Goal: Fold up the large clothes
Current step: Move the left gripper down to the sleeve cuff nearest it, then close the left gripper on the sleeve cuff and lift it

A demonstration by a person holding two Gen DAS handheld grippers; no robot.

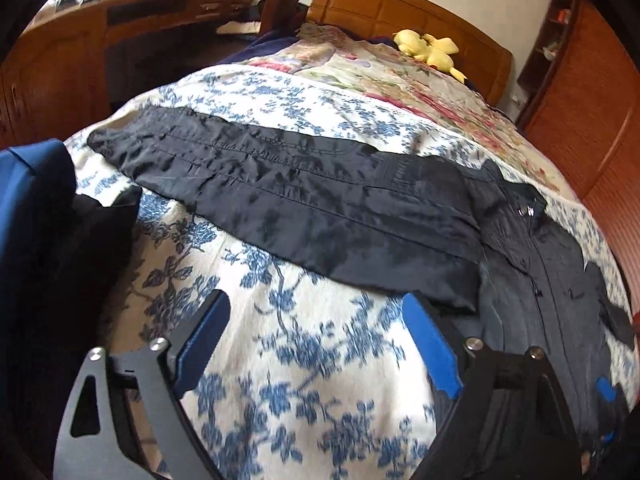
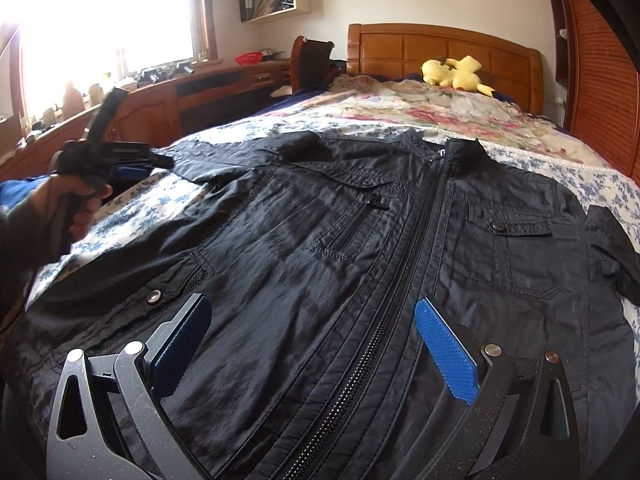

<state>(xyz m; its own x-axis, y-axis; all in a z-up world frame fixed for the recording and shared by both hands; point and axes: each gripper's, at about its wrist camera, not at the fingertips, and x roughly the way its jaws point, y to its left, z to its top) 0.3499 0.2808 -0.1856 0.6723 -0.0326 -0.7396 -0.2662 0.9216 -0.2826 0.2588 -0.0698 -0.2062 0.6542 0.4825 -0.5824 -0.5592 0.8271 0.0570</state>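
Observation:
A large black zip jacket (image 2: 340, 264) lies front up and spread flat on the bed. Its left sleeve (image 1: 288, 196) stretches straight out across the blue floral bedspread in the left wrist view. My left gripper (image 1: 316, 304) is open and empty above the bedspread, just short of the sleeve's lower edge. It also shows in the right wrist view (image 2: 132, 164), held in a hand at the left. My right gripper (image 2: 312, 312) is open and empty above the jacket's lower front, its jaws on either side of the zip.
The bed has a blue floral bedspread (image 1: 304, 360) and a pink floral quilt (image 2: 420, 112) near the wooden headboard (image 2: 440, 48). A yellow plush toy (image 2: 456, 72) lies by the headboard. A wooden desk (image 2: 192, 92) runs along the left, a wardrobe (image 2: 600, 80) on the right.

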